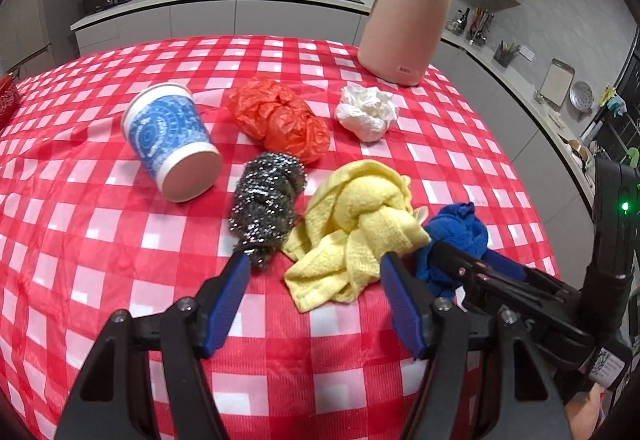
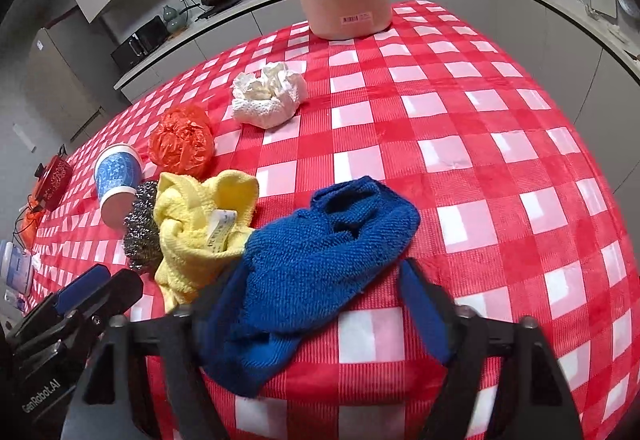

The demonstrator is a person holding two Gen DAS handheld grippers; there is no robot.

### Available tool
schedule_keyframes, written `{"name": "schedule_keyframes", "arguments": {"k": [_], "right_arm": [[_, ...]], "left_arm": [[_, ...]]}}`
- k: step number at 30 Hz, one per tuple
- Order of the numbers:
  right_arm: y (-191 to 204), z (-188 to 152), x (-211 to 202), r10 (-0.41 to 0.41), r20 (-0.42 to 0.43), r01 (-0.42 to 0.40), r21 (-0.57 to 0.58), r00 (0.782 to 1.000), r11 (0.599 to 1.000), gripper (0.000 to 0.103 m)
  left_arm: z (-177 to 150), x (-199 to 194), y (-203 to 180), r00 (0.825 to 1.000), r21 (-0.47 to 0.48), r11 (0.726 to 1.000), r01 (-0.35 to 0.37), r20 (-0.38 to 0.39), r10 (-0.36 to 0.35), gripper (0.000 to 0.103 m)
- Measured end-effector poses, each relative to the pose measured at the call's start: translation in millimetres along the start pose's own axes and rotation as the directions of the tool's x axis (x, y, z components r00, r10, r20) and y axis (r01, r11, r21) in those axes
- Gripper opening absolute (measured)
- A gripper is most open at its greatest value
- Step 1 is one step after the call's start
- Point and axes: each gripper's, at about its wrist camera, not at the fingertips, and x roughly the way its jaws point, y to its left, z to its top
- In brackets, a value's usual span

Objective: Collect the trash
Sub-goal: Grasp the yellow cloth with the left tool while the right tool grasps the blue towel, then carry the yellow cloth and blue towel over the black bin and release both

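While the blue cloth [image 2: 320, 240] lies between its fingers [image 2: 424, 312], right gripper [image 2: 320, 270] unclenched around it; left gripper [image 1: 316, 258] released, near yellow cloth [image 1: 360, 224].

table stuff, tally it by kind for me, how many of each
cloths: 2, yellow cloth, blue cloth
crumpled trash: 2, orange bag, white tissue
paper cup: 1
steel scourer: 1
pink jug: 1
total: 7

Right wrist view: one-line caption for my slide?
Right gripper straddles a blue cloth on the checked tablecloth, yellow cloth beside it.
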Motion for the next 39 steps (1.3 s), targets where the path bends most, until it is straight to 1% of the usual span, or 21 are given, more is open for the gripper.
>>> {"name": "schedule_keyframes", "arguments": {"k": [1, 2, 4, 6, 8, 11, 14, 16, 19, 20, 21, 22, 24, 25, 27, 31, 35, 39], "right_arm": [[-1, 0, 2, 0.018, -0.005, -0.018, -0.004, 1.000, 1.000, 0.042], [-1, 0, 2, 0.026, -0.008, -0.026, -0.004, 1.000, 1.000, 0.041], [-2, 1, 0, -0.004, 0.015, 0.004, -0.017, 1.000, 1.000, 0.037], [-8, 3, -4, -0.030, 0.031, 0.030, -0.017, 0.999, 0.999, 0.037], [-22, 6, -8, -0.049, 0.042, 0.048, 0.014, 0.998, 0.999, 0.037], [-41, 9, -12, -0.075, 0.044, 0.073, 0.042, 0.996, 0.996, 0.037], [-54, 9, -13, -0.073, 0.034, 0.071, 0.061, 0.997, 0.996, 0.043], [-58, 7, -14, -0.072, 0.035, 0.070, 0.073, 0.997, 0.995, 0.055], [-59, 5, -10, -0.051, 0.010, 0.050, 0.074, 0.999, 0.996, 0.055], [-59, 4, -8, -0.051, 0.007, 0.050, 0.074, 0.999, 0.996, 0.055], [-59, 4, -8, -0.050, 0.009, 0.049, 0.073, 0.999, 0.996, 0.055], [-59, 3, -8, -0.048, 0.014, 0.047, 0.069, 0.999, 0.996, 0.050], [-58, 3, -7, -0.009, 0.007, 0.009, 0.057, 1.000, 0.998, 0.035], [-58, 3, -8, -0.008, 0.013, 0.007, 0.054, 1.000, 0.999, 0.033], [-57, 3, -10, -0.003, 0.022, 0.002, 0.048, 1.000, 0.999, 0.031], [-65, 4, -24, 0.012, 0.056, -0.016, 0.057, 0.998, 0.998, 0.030], [-77, 6, -43, 0.022, 0.092, -0.028, 0.063, 0.996, 0.998, 0.030], [-96, -2, -62, 0.034, 0.116, -0.042, 0.075, 0.993, 0.996, 0.030]], "left_arm": [[1, 2, -1, 1.000, 0.004, 1.000, 0.006, -0.003, -0.006, 0.069], [2, 3, -3, 1.000, 0.007, 1.000, 0.012, -0.006, -0.012, 0.069], [3, 7, -8, 1.000, 0.016, 1.000, 0.025, -0.013, -0.025, 0.069], [3, 10, -13, 0.999, 0.022, 0.999, 0.037, -0.022, -0.037, 0.069], [4, 15, -19, 0.998, 0.029, 0.998, 0.051, -0.032, -0.050, 0.069], [7, 23, -30, 0.998, 0.050, 0.998, 0.050, -0.036, -0.048, 0.069], [9, 37, -38, 0.998, 0.069, 0.997, 0.043, -0.050, -0.039, 0.069], [9, 45, -41, 0.998, 0.075, 0.996, 0.039, -0.059, -0.034, 0.069], [8, 52, -41, 0.997, 0.074, 0.996, 0.052, -0.059, -0.048, 0.068], [8, 53, -41, 0.997, 0.074, 0.996, 0.058, -0.056, -0.054, 0.062], [7, 53, -41, 0.997, 0.074, 0.995, 0.061, -0.053, -0.057, 0.052], [7, 55, -41, 0.996, 0.073, 0.995, 0.067, -0.057, -0.063, 0.049], [6, 54, -40, 0.996, 0.065, 0.995, 0.075, -0.054, -0.072, 0.041], [6, 51, -39, 0.996, 0.062, 0.995, 0.077, -0.046, -0.074, 0.039], [6, 48, -41, 0.996, 0.057, 0.995, 0.080, -0.038, -0.078, 0.036], [7, 34, -46, 0.996, 0.045, 0.995, 0.091, -0.014, -0.090, 0.036], [4, 20, -65, 0.995, 0.053, 0.993, 0.103, 0.007, -0.103, 0.036], [-3, 9, -87, 0.993, 0.060, 0.991, 0.118, 0.018, -0.119, 0.036]]}}
